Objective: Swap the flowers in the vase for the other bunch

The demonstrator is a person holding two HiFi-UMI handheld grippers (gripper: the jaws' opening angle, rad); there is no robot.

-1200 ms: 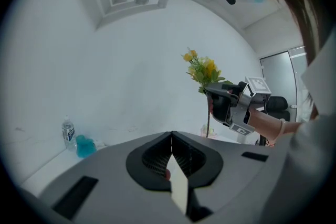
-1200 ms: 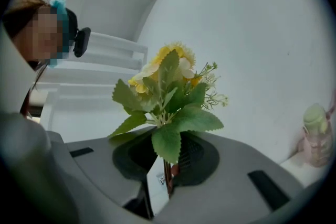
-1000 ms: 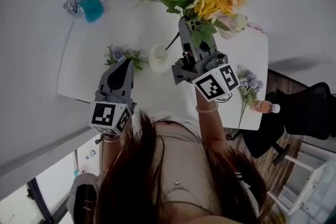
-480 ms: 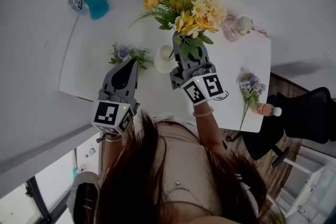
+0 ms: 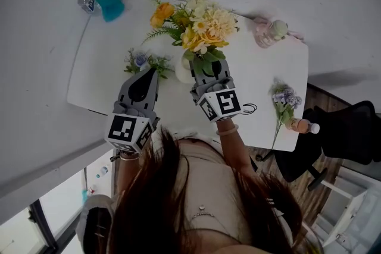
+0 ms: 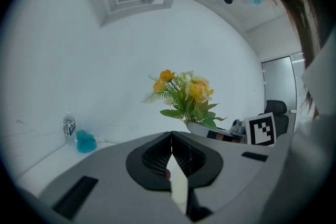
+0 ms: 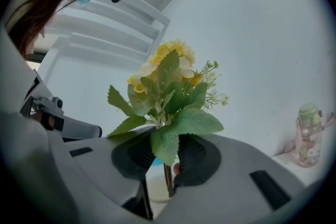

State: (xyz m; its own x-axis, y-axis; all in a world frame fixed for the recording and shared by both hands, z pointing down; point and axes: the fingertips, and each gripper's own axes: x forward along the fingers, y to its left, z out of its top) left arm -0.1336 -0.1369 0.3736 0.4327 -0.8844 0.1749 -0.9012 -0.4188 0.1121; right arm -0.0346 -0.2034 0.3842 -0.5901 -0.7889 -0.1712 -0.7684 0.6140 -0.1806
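Observation:
A yellow and orange bouquet (image 5: 199,27) stands upright over the white vase (image 5: 181,70) on the white table (image 5: 101,68). My right gripper (image 5: 205,65) is at its stem, tips hidden under the leaves. In the right gripper view the jaws (image 7: 163,165) are opening. The thin stem (image 7: 167,178) runs between them against the right pad, with a slit of light on its left and the vase (image 7: 156,186) just below. My left gripper (image 5: 149,71) is shut on nothing, left of the vase. A small purple bunch (image 5: 141,60) lies just beyond its tips.
Another purple sprig (image 5: 283,95) lies at the table's right end, beside a small bottle (image 5: 300,124). A water bottle (image 5: 86,3) and a teal object (image 5: 108,6) stand at the far left corner, a pink bottle (image 5: 268,30) at the far right. A black chair (image 5: 351,128) is to the right.
The right gripper and the yellow bouquet have come down and leftward, from above the table to the vase. The left gripper has kept still.

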